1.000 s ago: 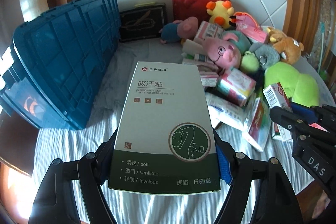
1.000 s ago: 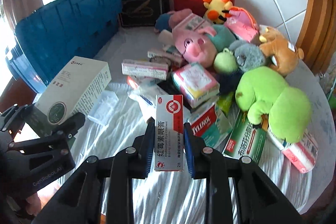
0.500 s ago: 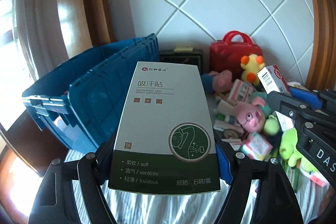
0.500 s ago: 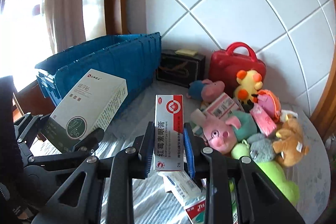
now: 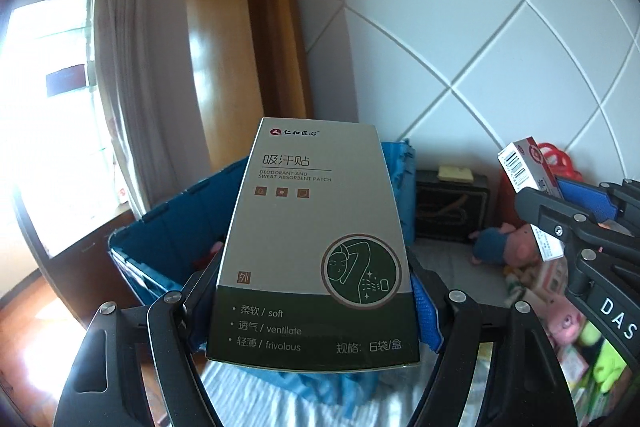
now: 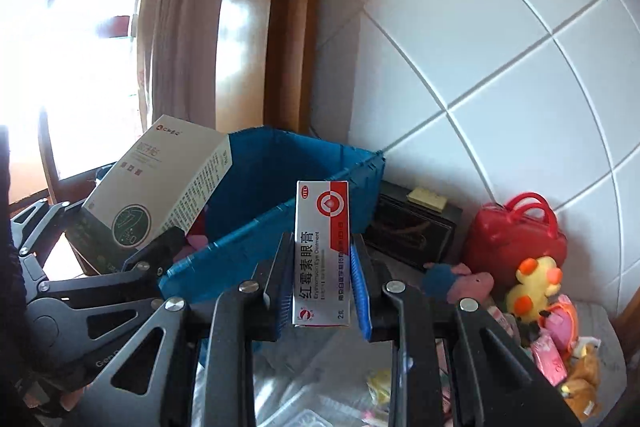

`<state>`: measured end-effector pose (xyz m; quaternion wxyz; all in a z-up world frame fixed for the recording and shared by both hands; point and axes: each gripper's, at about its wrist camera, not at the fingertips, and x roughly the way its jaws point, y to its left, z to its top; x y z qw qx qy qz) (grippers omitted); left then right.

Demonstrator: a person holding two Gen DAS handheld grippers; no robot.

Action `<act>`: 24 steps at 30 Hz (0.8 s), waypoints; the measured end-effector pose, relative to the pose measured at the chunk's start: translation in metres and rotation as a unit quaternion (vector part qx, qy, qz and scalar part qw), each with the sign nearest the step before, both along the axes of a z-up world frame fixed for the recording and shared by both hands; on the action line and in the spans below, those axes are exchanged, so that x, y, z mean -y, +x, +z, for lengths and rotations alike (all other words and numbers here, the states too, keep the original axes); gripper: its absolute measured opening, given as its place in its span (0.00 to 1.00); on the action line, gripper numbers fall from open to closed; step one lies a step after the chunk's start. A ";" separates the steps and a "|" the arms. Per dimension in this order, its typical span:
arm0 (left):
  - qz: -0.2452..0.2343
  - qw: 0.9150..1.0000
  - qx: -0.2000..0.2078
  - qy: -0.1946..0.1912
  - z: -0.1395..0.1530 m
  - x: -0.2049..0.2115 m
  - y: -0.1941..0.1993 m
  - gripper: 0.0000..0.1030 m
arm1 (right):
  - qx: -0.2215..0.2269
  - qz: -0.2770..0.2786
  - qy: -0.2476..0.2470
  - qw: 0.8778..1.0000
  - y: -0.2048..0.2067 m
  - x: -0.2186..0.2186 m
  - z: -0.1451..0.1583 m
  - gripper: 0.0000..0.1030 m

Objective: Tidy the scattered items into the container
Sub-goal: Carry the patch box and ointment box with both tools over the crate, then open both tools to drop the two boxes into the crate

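Blue crate point(image 6: 280, 227) ahead (both grippers loaded)

Blue crate point(image 5: 176, 227) interior mostly hidden behind sweat patch box point(image 5: 316, 247); toys point(image 5: 560, 323) lower right blurred.

I count 2 grippers: left gripper point(image 5: 314, 303), right gripper point(image 6: 320, 291). 2 held boxes: sweat-patch box point(image 5: 316, 235), ointment box point(image 6: 322, 251). 1 blue crate point(image 6: 280, 179), 1 red case point(image 6: 516, 239), 1 black box point(image 6: 412, 227).
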<state>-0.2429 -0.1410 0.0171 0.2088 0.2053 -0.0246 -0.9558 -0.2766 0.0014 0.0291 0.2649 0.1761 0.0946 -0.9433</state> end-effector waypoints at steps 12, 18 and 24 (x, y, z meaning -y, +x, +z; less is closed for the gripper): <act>0.011 0.998 0.043 0.054 -0.018 0.133 -0.062 0.75 | 0.034 0.039 0.011 0.999 -0.068 0.146 0.000 0.25; -0.004 0.997 0.044 0.066 -0.024 0.149 -0.074 0.76 | 0.035 0.021 0.022 0.999 -0.082 0.166 -0.003 0.25; -0.017 0.996 0.046 0.076 -0.028 0.157 -0.080 0.98 | 0.031 0.003 0.034 0.999 -0.093 0.174 -0.001 0.32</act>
